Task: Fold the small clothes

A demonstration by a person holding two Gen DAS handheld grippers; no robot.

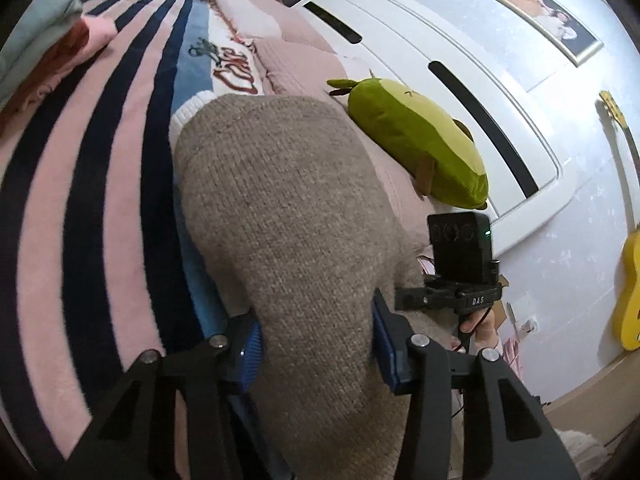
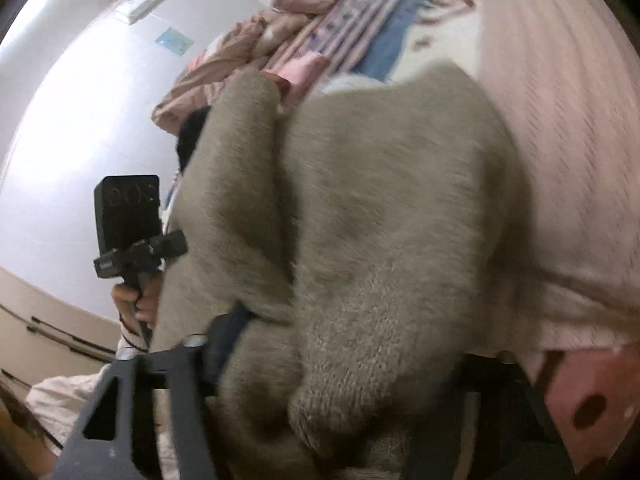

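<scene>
A grey-brown knitted garment [image 1: 288, 216] lies over the bed, its near end bunched between the blue pads of my left gripper [image 1: 318, 354], which is shut on it. The same garment [image 2: 380, 240] fills the right wrist view, blurred and folded over itself. My right gripper [image 2: 340, 360] is shut on its near edge; only the left finger [image 2: 224, 344] shows, the other is hidden by the knit. Each view shows the other gripper's device held in a hand beside the garment, in the left wrist view [image 1: 460, 256] and in the right wrist view [image 2: 132, 224].
A striped pink and navy blanket [image 1: 92, 184] covers the bed, with folded clothes [image 1: 48, 40] at the far left. A green plush toy [image 1: 416, 140] lies by the white headboard [image 1: 480, 92]. A yellow guitar [image 1: 632, 280] leans on the wall. Crumpled pink bedding [image 2: 248, 48] lies beyond.
</scene>
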